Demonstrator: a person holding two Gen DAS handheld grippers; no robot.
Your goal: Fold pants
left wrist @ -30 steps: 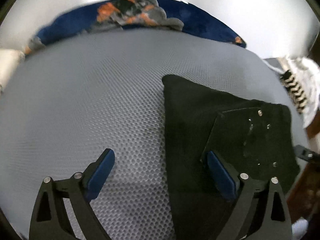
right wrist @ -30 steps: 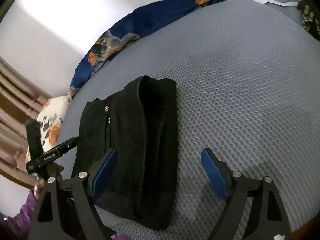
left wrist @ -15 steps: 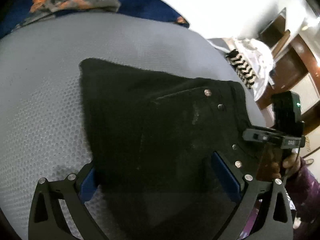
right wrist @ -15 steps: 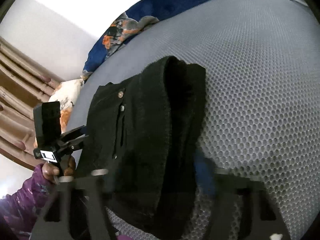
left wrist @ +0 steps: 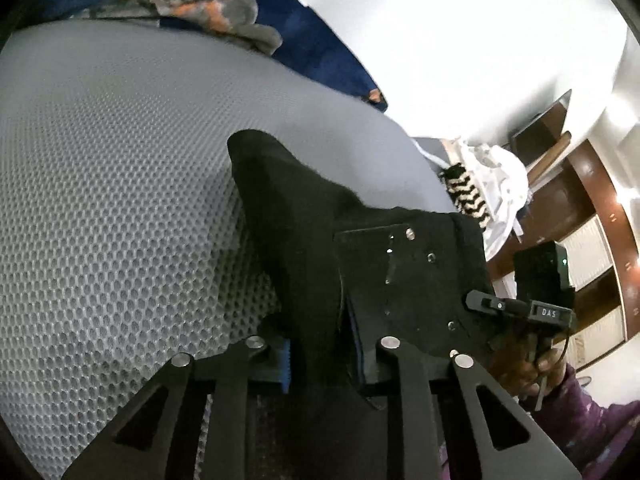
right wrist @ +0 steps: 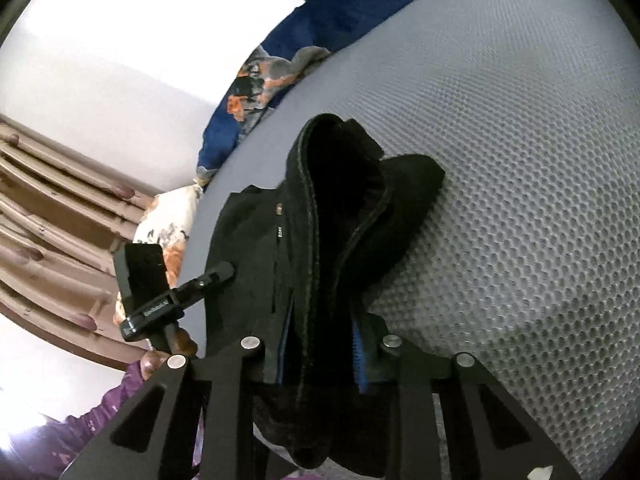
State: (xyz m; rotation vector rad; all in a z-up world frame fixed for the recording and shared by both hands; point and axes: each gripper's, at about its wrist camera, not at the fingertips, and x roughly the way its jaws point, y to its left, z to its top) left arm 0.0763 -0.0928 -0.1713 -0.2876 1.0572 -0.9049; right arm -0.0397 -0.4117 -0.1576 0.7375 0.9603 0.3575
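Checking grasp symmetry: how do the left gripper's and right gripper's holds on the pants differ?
Left gripper pinches a flat fold beside the riveted pocket; right gripper pinches a thick rolled bunch with visible seams. Its cloth droops below the fingers; the left's does not visibly. Shared: both just closed on the black pants, lifting them off the grey mattress.

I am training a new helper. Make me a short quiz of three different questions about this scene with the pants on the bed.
1. True or false: the left claw is shut on the pants.
2. What does the right claw grip? A) pillow B) pants C) nothing
3. Fill in: the pants lie on a grey ____ with a honeycomb texture.

Key: 1 true: both claws have just been closing, and black cloth sits pinched between the pads. 2 B: the folded edge of the pants passes between its pads. 3 mattress.
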